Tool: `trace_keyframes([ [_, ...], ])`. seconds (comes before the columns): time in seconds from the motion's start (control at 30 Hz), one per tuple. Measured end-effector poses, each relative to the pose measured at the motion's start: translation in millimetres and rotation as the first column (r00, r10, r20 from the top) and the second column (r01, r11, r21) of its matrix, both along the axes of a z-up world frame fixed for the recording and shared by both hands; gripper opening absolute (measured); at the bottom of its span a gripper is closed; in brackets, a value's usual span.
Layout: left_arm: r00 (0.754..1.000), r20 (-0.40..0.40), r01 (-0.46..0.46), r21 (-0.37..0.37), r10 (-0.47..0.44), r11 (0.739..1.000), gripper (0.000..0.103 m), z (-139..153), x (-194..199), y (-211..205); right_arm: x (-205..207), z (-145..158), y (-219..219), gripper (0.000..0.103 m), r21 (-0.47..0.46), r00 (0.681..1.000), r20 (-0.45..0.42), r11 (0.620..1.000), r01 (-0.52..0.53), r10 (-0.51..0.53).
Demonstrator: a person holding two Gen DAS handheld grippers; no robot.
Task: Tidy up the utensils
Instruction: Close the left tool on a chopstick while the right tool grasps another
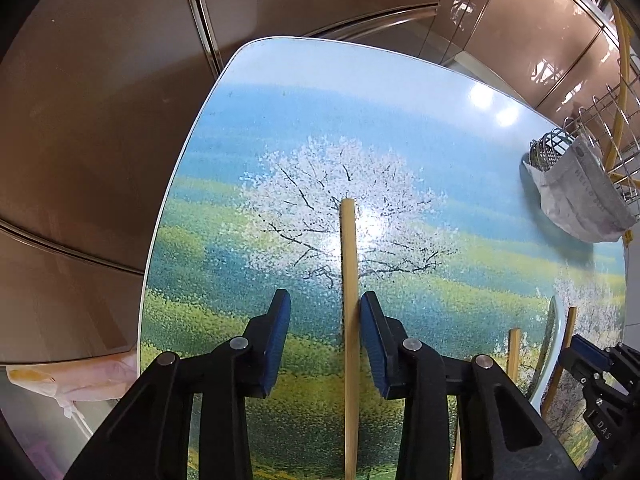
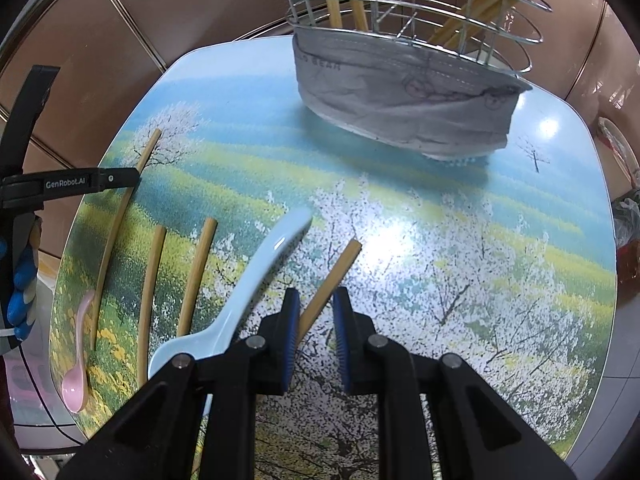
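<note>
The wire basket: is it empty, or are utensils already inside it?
Not empty: several wooden chopsticks lean inside the wire basket, visible through its bars in the right wrist view.

Bright overhead glare on the glossy table [image 1: 400, 128], fisheye-bent, perhaps slightly soft edges.

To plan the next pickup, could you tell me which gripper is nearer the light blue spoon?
Right. The right gripper sits just beside the light blue spoon; the left gripper straddles a chopstick farther away.
</note>
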State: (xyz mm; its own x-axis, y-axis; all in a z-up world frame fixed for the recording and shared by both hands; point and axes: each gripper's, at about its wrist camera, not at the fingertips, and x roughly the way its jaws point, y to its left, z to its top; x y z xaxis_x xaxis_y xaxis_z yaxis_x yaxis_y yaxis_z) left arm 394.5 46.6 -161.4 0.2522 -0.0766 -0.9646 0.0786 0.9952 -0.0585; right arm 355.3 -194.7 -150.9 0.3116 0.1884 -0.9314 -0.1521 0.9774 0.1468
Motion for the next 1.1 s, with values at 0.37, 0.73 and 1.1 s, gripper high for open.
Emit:
trace_keyframes([
  [0.37,0.998,-0.032,0.052,-0.022,-0.053,0.998,0.016,-4,20,-14,8,1,21,0.014,-0.071,0.995,-0.028,0.993,-0.097,0.095],
  [0.73,0.997,-0.023,0.071,-0.016,-0.071,0.997,0.01,-10,21,-20,-1,2,24,0.011,-0.135,0.984,-0.057,0.975,-0.177,0.171],
  [1.1,0.993,0.006,0.121,-0.003,-0.121,0.993,0.007,-13,-2,-39,-37,3,-6,0.011,-0.126,0.98,-0.058,0.973,-0.195,0.189],
])
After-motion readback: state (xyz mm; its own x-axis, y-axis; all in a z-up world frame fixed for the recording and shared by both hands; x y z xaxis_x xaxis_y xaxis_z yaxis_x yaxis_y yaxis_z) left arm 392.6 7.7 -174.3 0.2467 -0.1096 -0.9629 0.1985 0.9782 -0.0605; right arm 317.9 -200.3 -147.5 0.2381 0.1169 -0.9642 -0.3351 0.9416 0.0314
